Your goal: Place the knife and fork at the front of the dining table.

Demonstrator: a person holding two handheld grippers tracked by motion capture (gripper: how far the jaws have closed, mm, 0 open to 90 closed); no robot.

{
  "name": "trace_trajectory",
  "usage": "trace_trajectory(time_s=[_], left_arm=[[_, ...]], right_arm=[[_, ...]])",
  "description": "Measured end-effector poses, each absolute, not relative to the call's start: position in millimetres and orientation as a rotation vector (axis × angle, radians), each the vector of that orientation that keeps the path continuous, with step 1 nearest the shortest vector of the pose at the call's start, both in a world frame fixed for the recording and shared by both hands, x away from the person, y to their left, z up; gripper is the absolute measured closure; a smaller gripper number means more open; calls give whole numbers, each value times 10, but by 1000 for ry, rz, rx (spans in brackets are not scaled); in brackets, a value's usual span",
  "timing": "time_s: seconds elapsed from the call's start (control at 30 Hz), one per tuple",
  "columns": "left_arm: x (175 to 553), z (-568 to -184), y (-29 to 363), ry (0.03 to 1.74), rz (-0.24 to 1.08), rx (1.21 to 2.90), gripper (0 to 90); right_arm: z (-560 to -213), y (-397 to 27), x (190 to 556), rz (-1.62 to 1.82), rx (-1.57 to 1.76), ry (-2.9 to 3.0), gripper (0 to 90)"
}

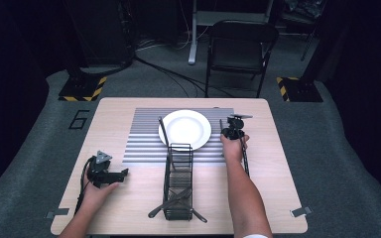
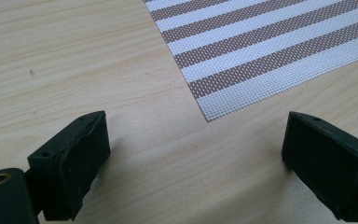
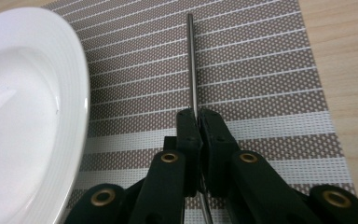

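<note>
Now your right gripper (image 3: 196, 122) pinches a thin metal utensil (image 3: 192, 60) over the placemat (image 3: 270, 70), just right of the plate (image 3: 23, 116). Your left gripper (image 2: 196, 154) rests spread on the table (image 2: 74, 60).

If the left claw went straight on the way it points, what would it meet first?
Probably bare wooden table, then the near corner of the striped woven placemat; its open left claw holds nothing. Depth is unclear.

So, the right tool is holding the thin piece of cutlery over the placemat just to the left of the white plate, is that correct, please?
Not quite: the right tool holds the thin piece of cutlery over the placemat to the right of the white plate, not the left. The high view shows this; the rest stands.
</note>
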State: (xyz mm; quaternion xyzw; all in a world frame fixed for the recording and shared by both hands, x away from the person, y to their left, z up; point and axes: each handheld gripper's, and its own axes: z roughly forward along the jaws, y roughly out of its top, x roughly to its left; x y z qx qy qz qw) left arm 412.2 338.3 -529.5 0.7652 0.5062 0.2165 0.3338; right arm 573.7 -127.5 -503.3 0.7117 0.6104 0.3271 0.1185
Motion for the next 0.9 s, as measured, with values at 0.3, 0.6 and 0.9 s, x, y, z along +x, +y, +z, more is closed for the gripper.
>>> trace_trajectory(time_s=[0.3, 0.6, 0.9], left_arm=[[4122, -5295, 3384, 1321, 565, 1998, 74], [4122, -5294, 3384, 1321, 565, 1999, 74], [4122, -5294, 3383, 1322, 565, 1998, 74]], right_arm=[[-5054, -1361, 5727, 989, 2135, 1705, 857], [-5068, -1426, 5705, 983, 2144, 1709, 838], [-5065, -1456, 5644, 990, 2102, 1729, 832]])
